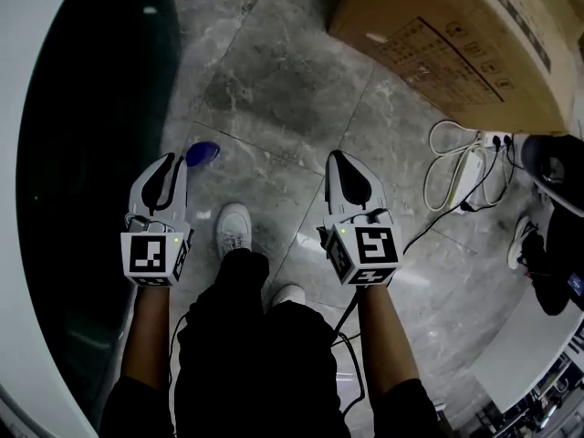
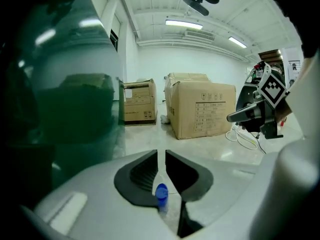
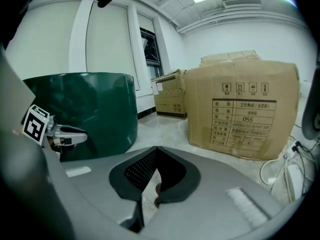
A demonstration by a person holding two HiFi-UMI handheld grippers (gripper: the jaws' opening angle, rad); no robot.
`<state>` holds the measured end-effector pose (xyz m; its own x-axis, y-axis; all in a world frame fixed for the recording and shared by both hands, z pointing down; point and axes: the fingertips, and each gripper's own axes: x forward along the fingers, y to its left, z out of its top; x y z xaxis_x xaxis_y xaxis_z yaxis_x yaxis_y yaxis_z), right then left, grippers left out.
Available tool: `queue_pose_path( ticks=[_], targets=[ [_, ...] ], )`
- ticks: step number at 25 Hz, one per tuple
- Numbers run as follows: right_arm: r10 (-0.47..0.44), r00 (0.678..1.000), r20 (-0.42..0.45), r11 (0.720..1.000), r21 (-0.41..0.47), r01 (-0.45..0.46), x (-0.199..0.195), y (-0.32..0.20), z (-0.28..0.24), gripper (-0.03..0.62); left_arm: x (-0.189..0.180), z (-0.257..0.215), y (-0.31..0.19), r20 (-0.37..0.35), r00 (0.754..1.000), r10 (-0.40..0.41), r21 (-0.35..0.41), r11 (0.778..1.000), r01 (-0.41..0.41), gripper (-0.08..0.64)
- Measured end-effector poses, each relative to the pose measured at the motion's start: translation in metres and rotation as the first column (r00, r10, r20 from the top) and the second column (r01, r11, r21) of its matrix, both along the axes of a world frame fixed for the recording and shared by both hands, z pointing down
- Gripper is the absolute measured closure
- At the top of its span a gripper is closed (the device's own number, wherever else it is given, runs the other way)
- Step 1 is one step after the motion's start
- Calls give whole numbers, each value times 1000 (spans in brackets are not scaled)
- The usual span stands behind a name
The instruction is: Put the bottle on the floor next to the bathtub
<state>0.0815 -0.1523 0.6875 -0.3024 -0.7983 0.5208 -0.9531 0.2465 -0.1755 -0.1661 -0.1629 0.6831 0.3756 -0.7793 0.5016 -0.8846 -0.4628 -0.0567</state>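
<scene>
bottle (image 1: pixel 203 153) upright on floor just beside bathtub (image 1: pixel 82 153). left gripper (image 1: pixel 173 160) near bathtub wall, jaws nearly together, empty. right gripper (image 1: pixel 337 157) farther from bathtub, closed, empty.

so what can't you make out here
Bottle: the head view shows only its blue cap from above; the left gripper view blurs its clear body.
Bathtub: cut off by the head view's left edge, inside too dark.
Cardboard box: cut off by the head view's top edge.
</scene>
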Motion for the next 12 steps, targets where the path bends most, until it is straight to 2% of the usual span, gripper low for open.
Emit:
queue_pose_path(
  ticks=[2,7,12],
  targets=[
    [2,1000,5,1000,1,-2,0,-1,-23,566,2,-15,1,4,1000,3,-20,1000,-2,555],
    [6,1000,23,1000,-21,-6,0,7,-71,566,14,-53,7,10,1000,14,-70,997,-14,560],
    [-9,1000,6,999,-37,10,4,18,-114,566,24,-82,17,15,1000,4,-135,991,-2,560]
  ],
)
